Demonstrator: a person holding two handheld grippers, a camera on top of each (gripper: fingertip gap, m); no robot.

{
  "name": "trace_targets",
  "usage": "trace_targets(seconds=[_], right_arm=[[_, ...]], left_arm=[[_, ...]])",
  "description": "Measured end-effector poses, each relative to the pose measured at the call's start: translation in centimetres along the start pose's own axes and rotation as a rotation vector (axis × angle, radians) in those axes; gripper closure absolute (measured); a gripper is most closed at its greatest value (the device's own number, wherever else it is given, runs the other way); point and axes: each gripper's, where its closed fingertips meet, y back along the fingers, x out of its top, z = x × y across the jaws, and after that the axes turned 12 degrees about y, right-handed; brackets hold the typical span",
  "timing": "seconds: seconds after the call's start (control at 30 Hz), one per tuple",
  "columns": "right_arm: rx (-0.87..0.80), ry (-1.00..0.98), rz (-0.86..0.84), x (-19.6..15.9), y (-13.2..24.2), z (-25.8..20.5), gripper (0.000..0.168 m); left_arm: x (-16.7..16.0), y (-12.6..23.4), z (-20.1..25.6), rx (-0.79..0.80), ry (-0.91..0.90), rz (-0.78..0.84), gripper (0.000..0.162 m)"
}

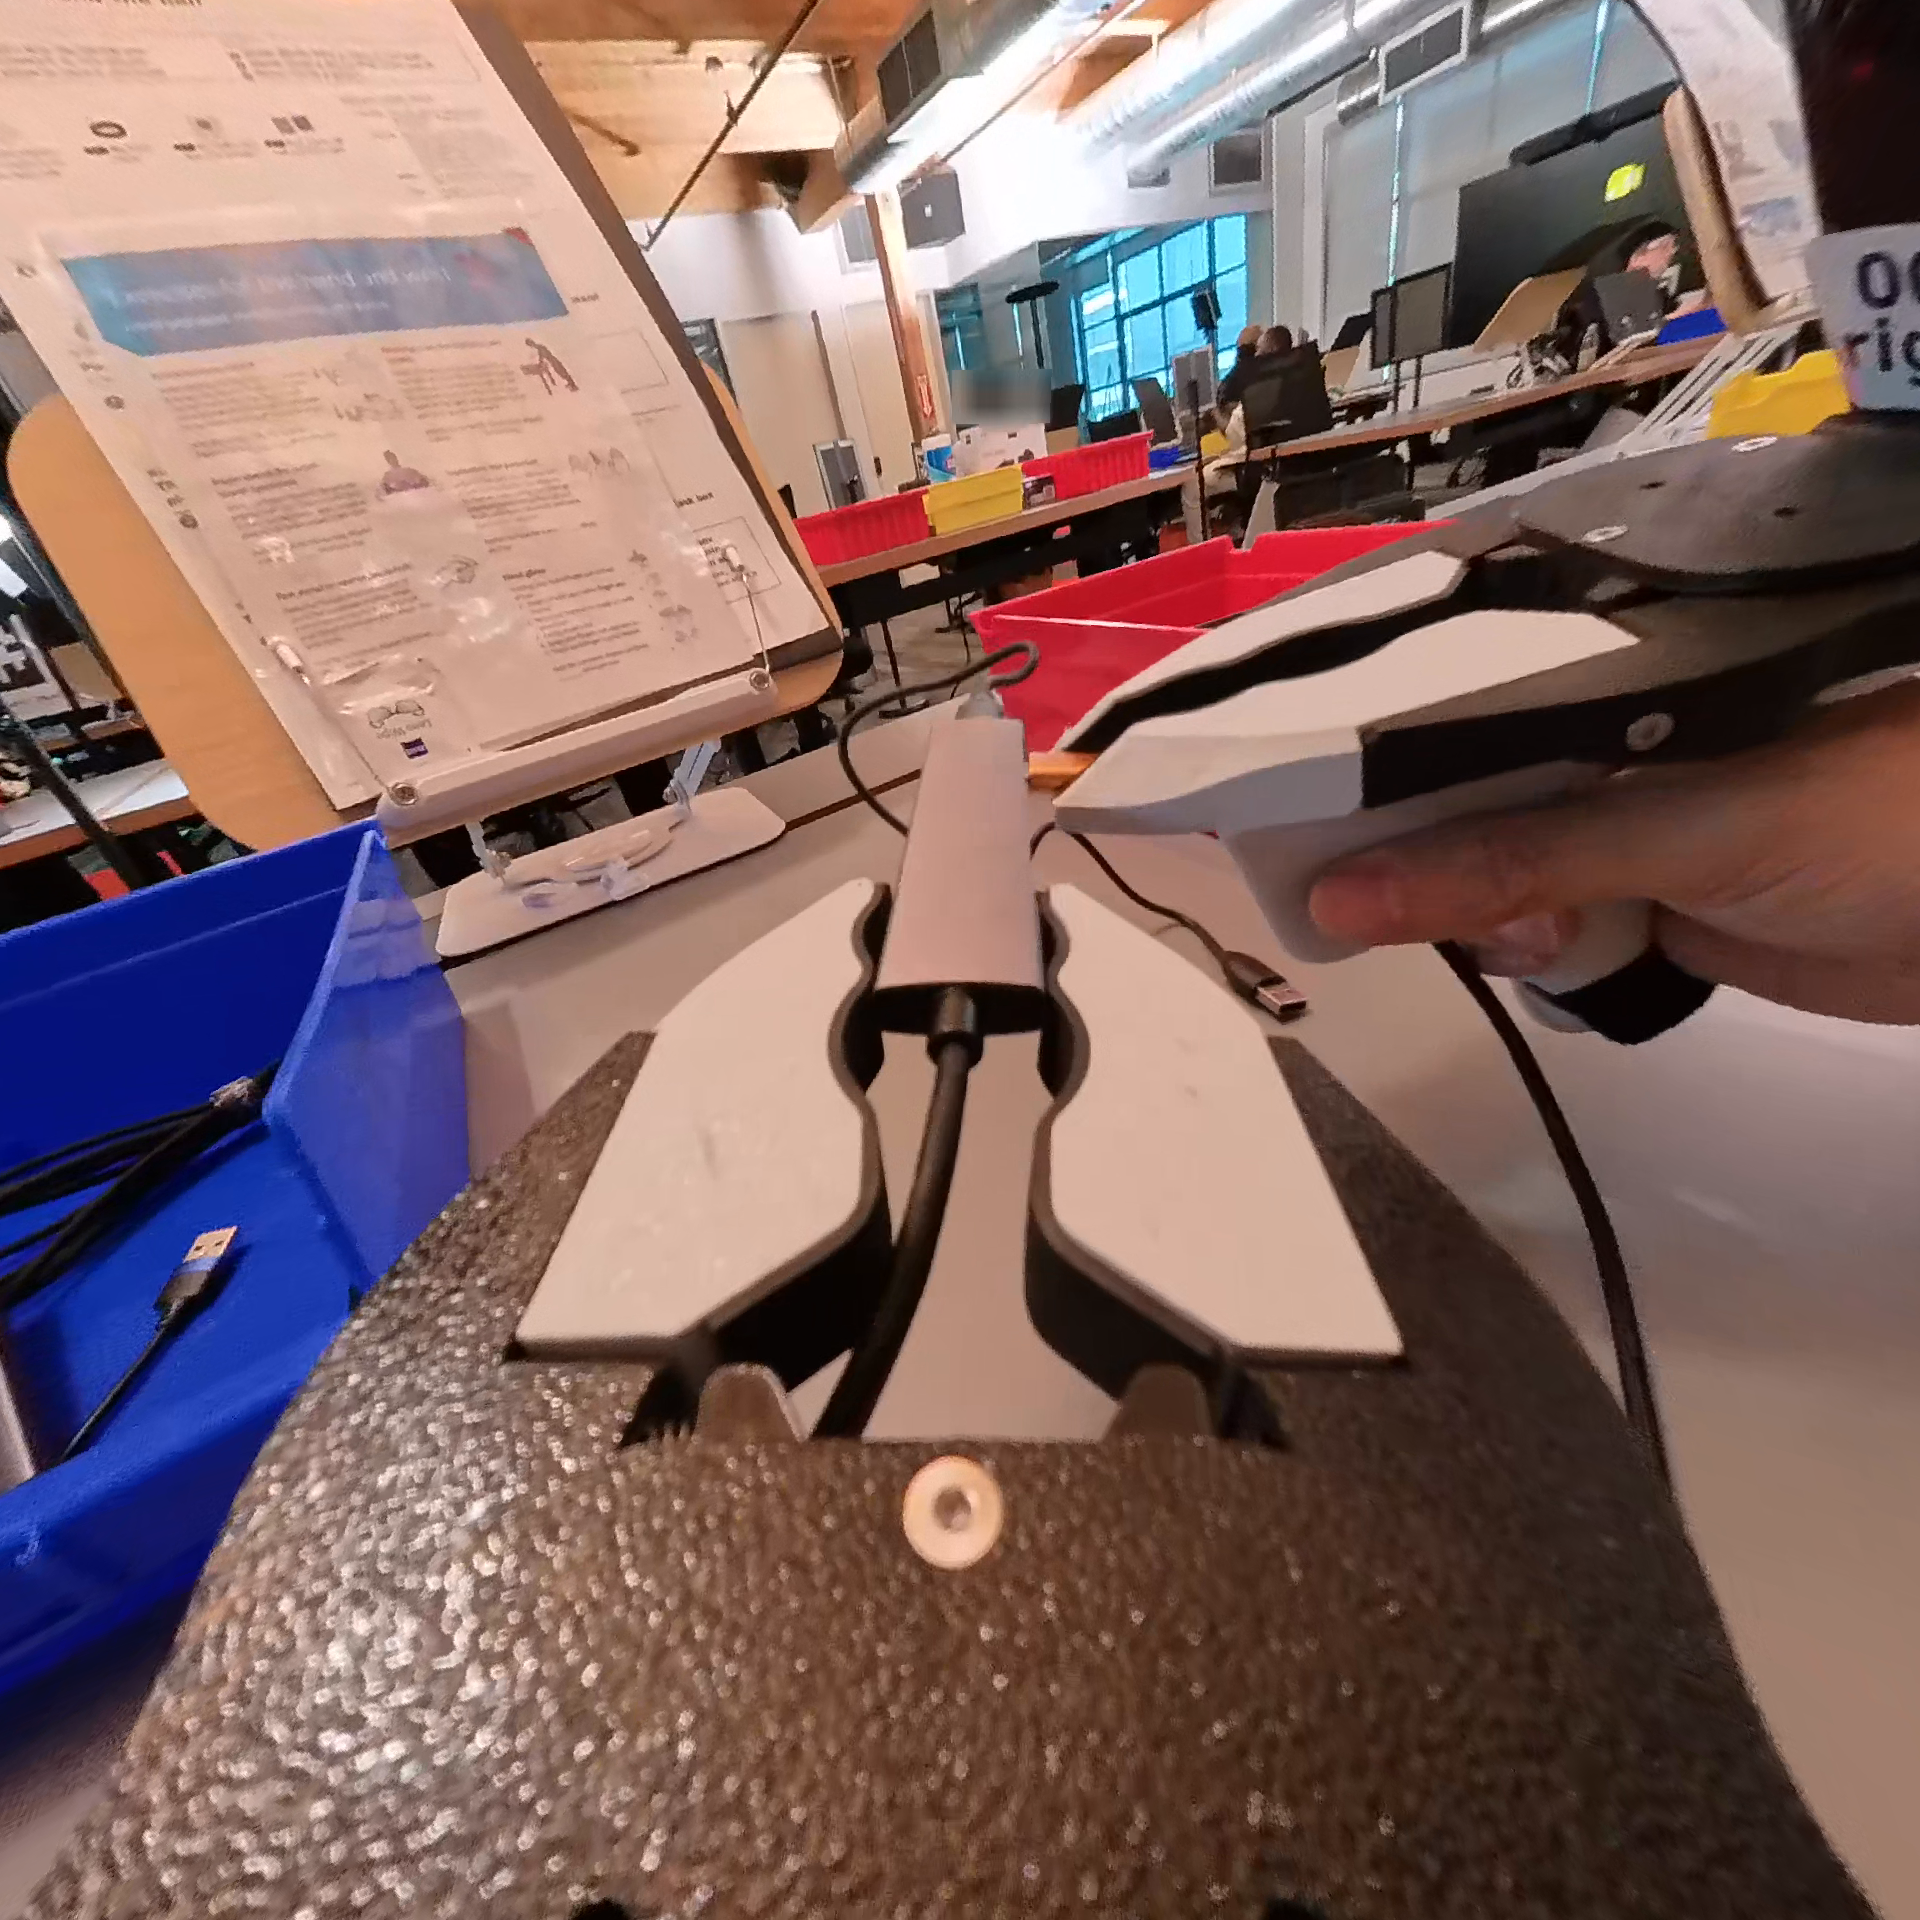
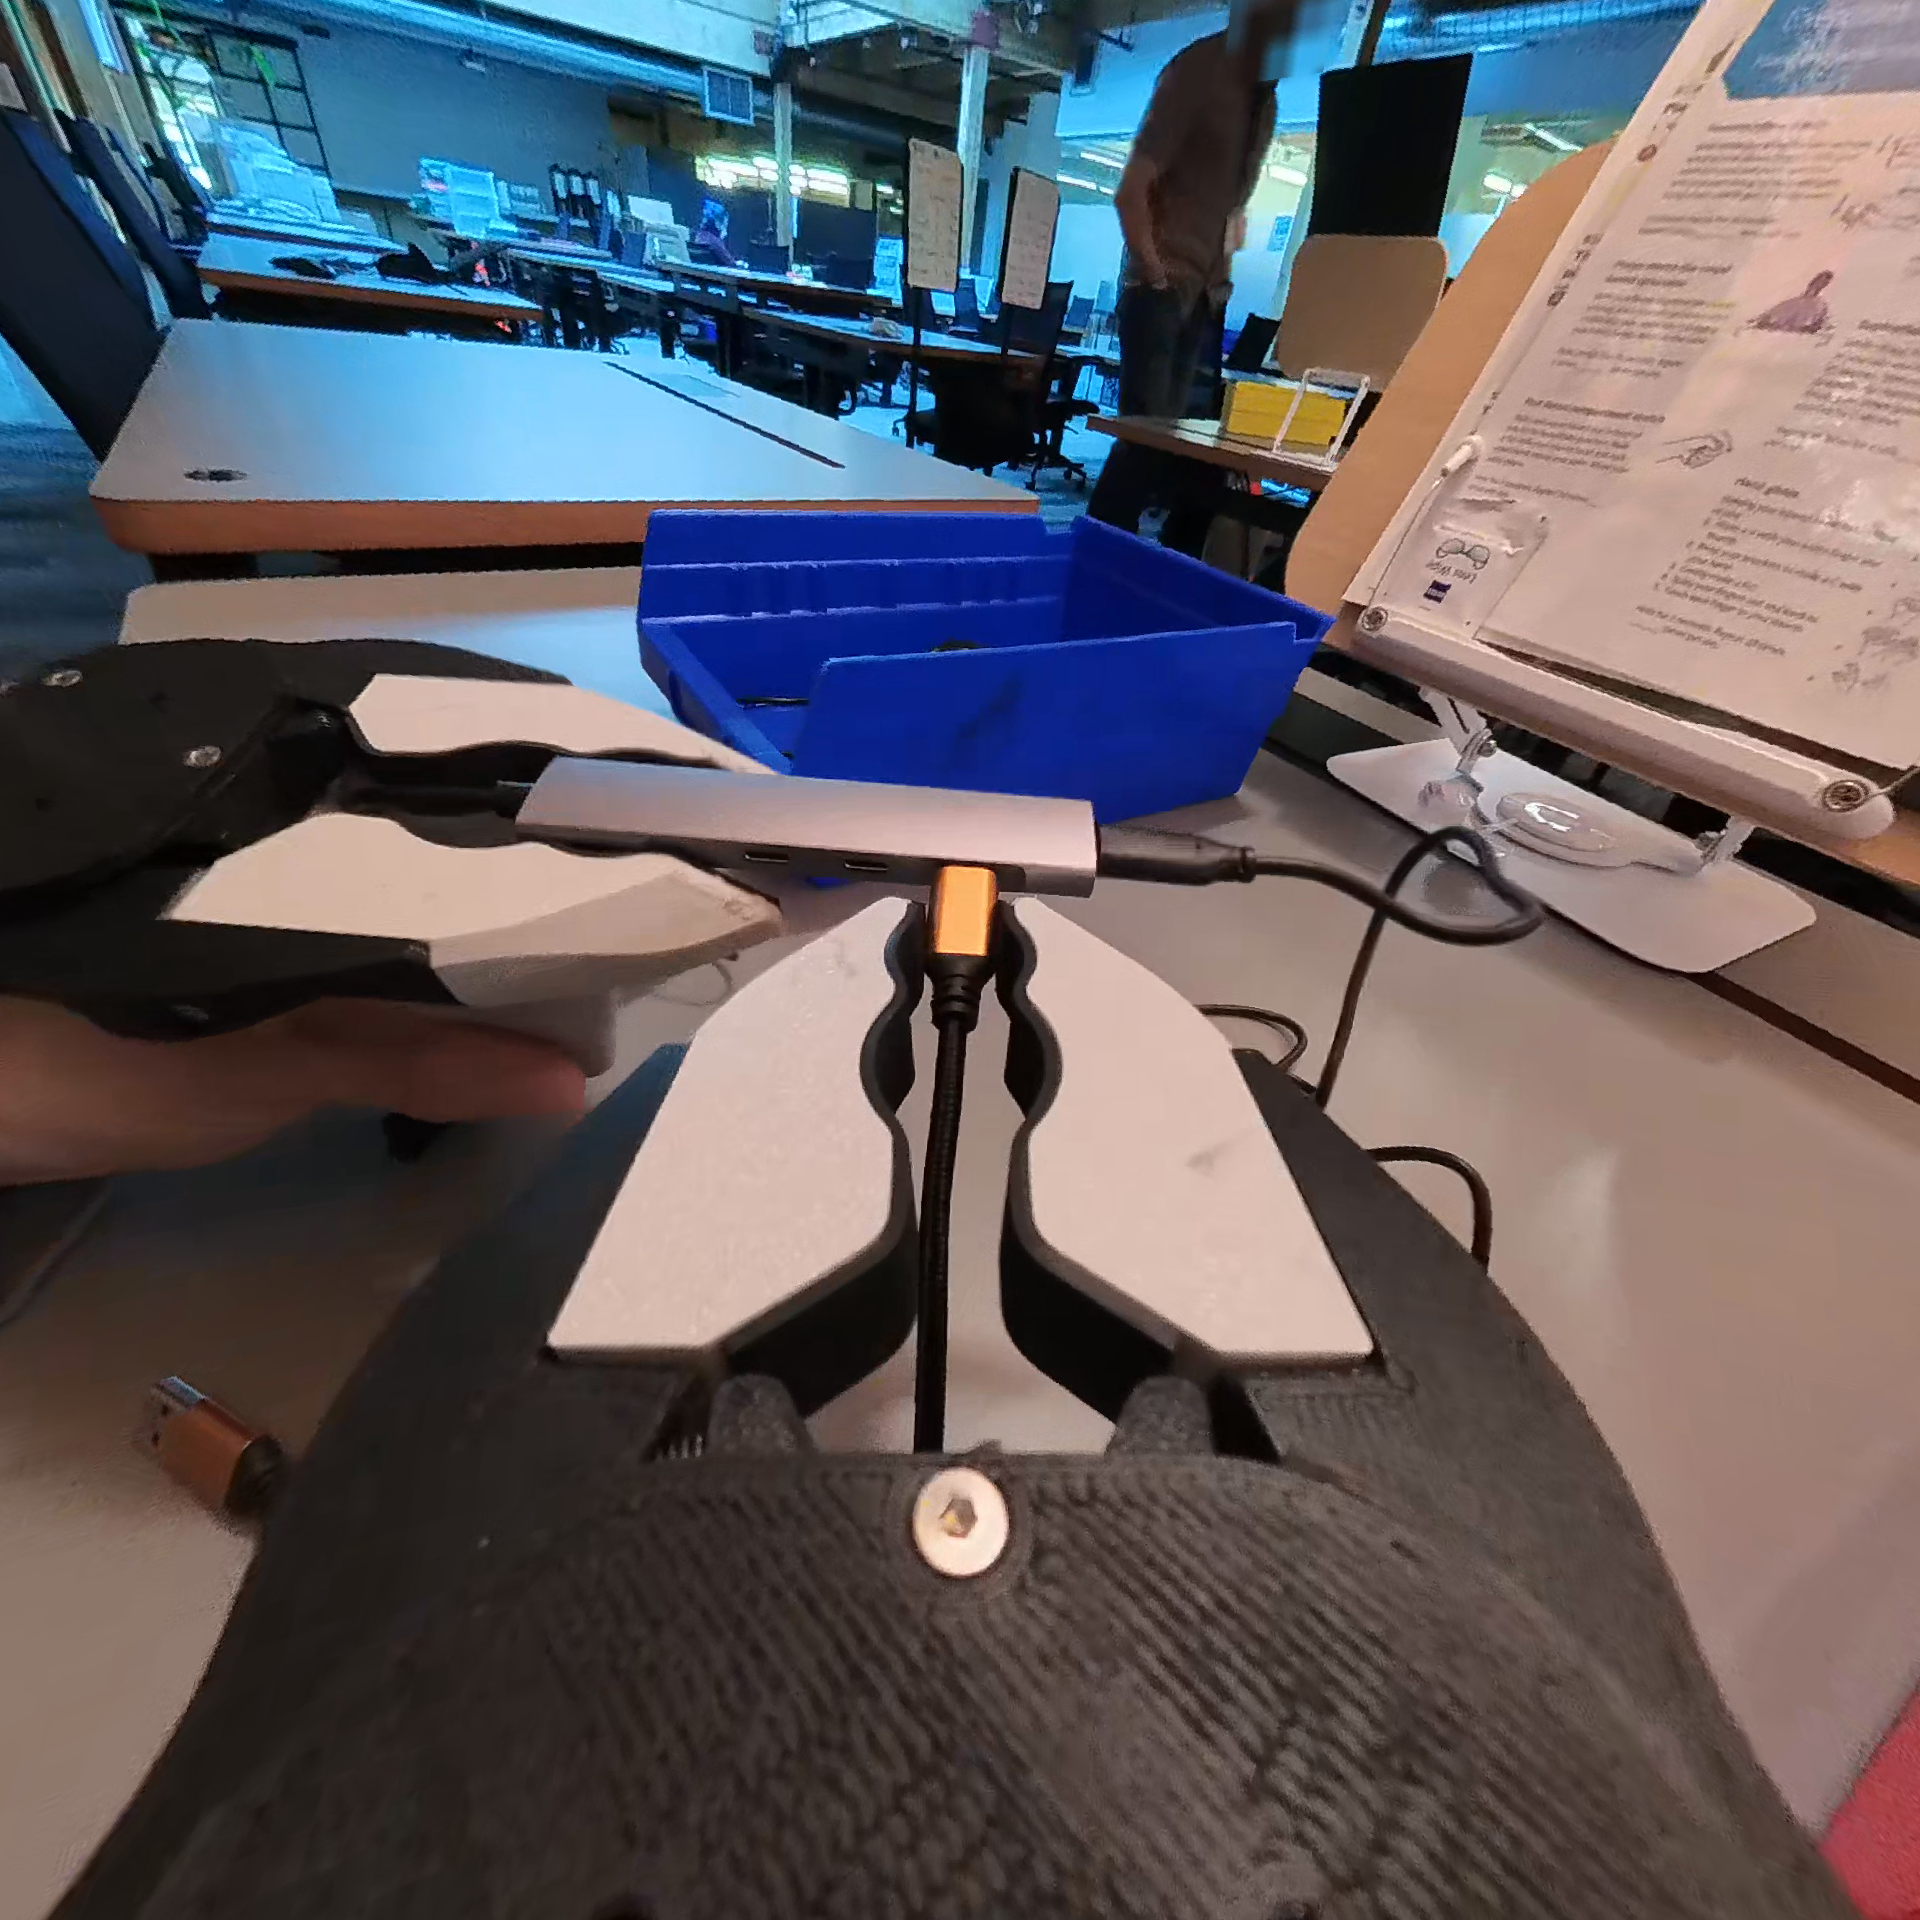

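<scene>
My left gripper (image 1: 961, 904) is shut on a slim grey USB hub (image 1: 966, 821) and holds it above the table, with the hub's black cable (image 1: 914, 1195) trailing back between the fingers. My right gripper (image 2: 961, 925) is shut on an orange metal plug (image 2: 963, 909) with a black braided cable (image 2: 935, 1195). The plug's tip meets the side of the hub (image 2: 810, 821), next to two small ports. I cannot tell how deep it sits. In the left wrist view the right gripper (image 1: 1070, 774) comes in from the right, the orange plug (image 1: 1051, 767) at its tip.
A blue bin (image 1: 312, 1039) with cables stands left, also seen in the right wrist view (image 2: 987, 675). A red bin (image 1: 1122, 623) lies behind. A document stand (image 2: 1662, 416) is close. Loose USB plugs (image 1: 1273, 992) (image 2: 203, 1439) lie on the table. A person (image 2: 1184, 208) stands far off. My left and right fingertips are right by each other.
</scene>
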Motion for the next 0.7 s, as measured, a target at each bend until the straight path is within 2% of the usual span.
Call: trace_targets(seconds=[0.27, 0.57, 0.7], right_arm=[[-0.013, 0.017, 0.024, 0.3, 0.2, 0.2, 0.155], [-0.022, 0.027, -0.017, -0.3, 0.2, 0.4, 0.156], [-0.031, 0.020, -0.017, -0.4, 0.2, 0.7, 0.156]], left_arm=[[0.3, 0.0, 0.8, -0.098, 0.124, 0.007, 0.136], [0.7, 0.2, 0.8, -0.073, 0.108, 0.046, 0.135], [-0.3, -0.1, 0.6, -0.063, 0.102, -0.022, 0.137]])
